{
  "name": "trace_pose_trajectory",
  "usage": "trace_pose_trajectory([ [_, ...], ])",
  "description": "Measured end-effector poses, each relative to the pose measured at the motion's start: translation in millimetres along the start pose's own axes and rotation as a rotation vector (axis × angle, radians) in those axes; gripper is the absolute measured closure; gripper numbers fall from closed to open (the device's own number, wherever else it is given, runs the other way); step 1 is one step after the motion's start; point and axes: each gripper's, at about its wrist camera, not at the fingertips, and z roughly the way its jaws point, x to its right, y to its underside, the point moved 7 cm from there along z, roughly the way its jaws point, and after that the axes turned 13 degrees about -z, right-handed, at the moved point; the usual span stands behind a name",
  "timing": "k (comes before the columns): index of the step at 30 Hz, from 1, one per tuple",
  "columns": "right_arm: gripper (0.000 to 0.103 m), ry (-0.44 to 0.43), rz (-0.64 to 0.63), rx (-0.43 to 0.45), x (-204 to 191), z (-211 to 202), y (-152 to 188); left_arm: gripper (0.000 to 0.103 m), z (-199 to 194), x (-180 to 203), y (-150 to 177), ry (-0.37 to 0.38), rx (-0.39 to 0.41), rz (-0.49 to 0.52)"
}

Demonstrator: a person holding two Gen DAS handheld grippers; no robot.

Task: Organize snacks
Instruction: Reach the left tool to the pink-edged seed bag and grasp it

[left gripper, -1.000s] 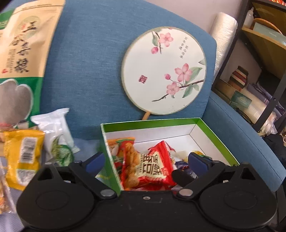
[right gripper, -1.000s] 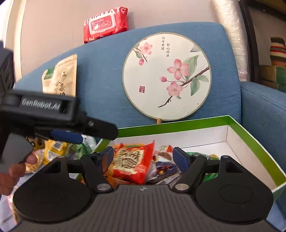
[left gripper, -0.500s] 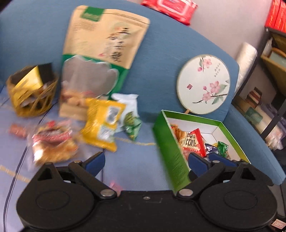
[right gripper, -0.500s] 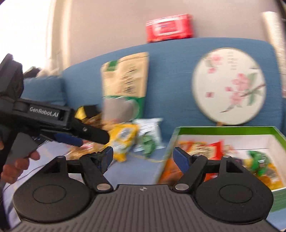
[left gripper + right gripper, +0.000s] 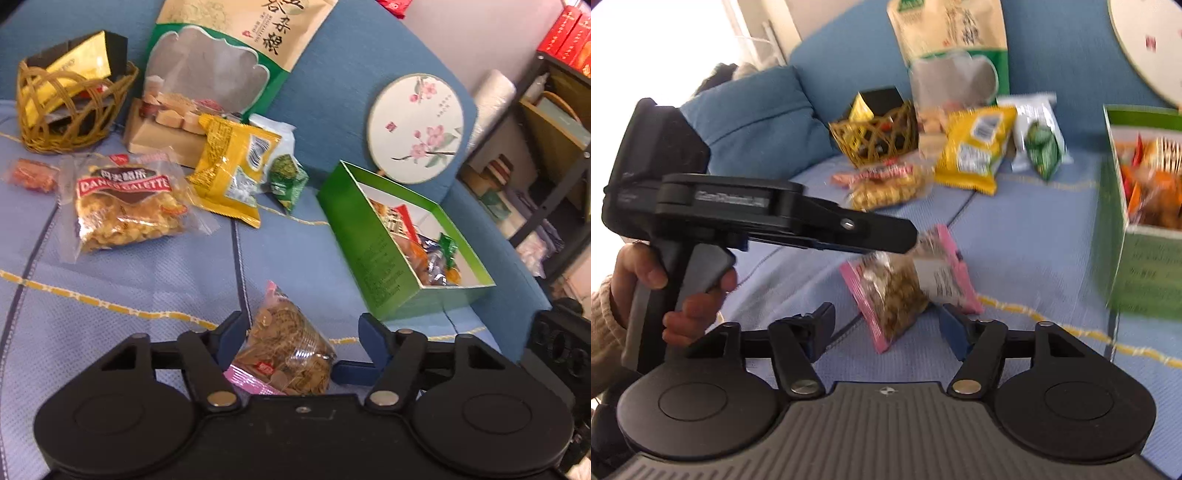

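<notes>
A pink-edged packet of seeds [image 5: 284, 350] lies on the blue sofa cover, between the open fingers of my left gripper [image 5: 299, 328]. It also shows in the right wrist view [image 5: 908, 284], just ahead of my open, empty right gripper [image 5: 886, 325]. The green box [image 5: 373, 240] holding several snacks stands to the right. Loose snacks lie behind: a clear Danco Galette bag [image 5: 125, 206], a yellow packet [image 5: 232, 170], a small green packet [image 5: 286, 181].
A wicker basket [image 5: 70, 107] with a yellow-and-black box sits at the back left. A big grain bag [image 5: 221, 55] and a round floral fan [image 5: 415, 127] lean on the sofa back. Shelves [image 5: 546, 122] stand at the right.
Both grippers pulled back from the green box and swung left and down over the sofa seat. My left gripper now straddles the pink seed packet. The red snack has left my right gripper's view.
</notes>
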Motion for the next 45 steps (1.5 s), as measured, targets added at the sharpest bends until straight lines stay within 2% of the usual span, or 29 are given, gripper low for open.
trace_pose_trajectory([
  [2,0.016,0.045,0.008,0.018,3.0,0.8,-1.2,0.009,3.4,-3.9,2.7,0.016,-0.003,-0.005],
  [4,0.016,0.086,0.002,0.024,6.8,1.6,-1.7,0.018,8.5,-9.7,5.3,0.034,-0.011,-0.017],
  [5,0.016,0.087,-0.002,0.027,8.0,1.6,-1.1,0.019,11.0,-12.8,5.7,0.04,-0.021,-0.031],
  [9,0.016,0.081,-0.045,0.029,1.4,-0.3,3.0,0.02,13.3,-17.7,5.2,0.063,-0.03,-0.054],
  [13,0.018,0.057,-0.089,0.031,-6.6,0.8,4.8,0.02,12.5,-16.8,7.9,0.057,-0.017,-0.026],
  [20,0.02,0.067,-0.056,0.034,-6.2,4.3,2.9,0.019,14.6,-18.2,8.4,0.062,-0.002,-0.044],
  [24,0.045,0.118,-0.006,0.034,0.2,7.0,2.2,0.021,15.0,-17.0,8.3,0.037,0.019,-0.038],
  [26,0.046,0.115,0.009,0.037,1.4,7.8,1.8,0.023,14.4,-15.8,8.0,0.024,0.029,-0.023],
  [30,0.069,0.124,-0.011,0.048,-0.4,3.0,-0.2,0.027,12.3,-18.3,6.7,0.017,0.037,-0.06],
  [33,0.073,0.129,-0.034,0.067,-3.2,-2.3,-4.4,0.031,7.1,-12.2,4.8,0.003,0.06,-0.058],
  [34,0.076,0.135,-0.038,0.079,-3.3,-5.1,-6.3,0.044,4.5,-8.3,3.9,0.006,0.076,-0.046],
  [35,0.078,0.144,-0.043,0.092,-2.9,-8.6,-8.8,0.047,1.8,-4.6,2.9,0.008,0.091,-0.042],
  [39,0.08,0.171,-0.03,0.146,4.2,-24.1,-17.7,0.049,-0.1,8.4,-2.6,0.016,0.108,-0.05],
  [42,0.082,0.188,-0.032,0.178,7.9,-34.2,-22.9,0.055,0.0,18.3,-4.6,0.009,0.098,-0.027],
  [45,0.082,0.191,-0.035,0.168,10.3,-35.2,-21.5,0.055,0.3,22.6,-2.4,-0.008,0.094,-0.009],
])
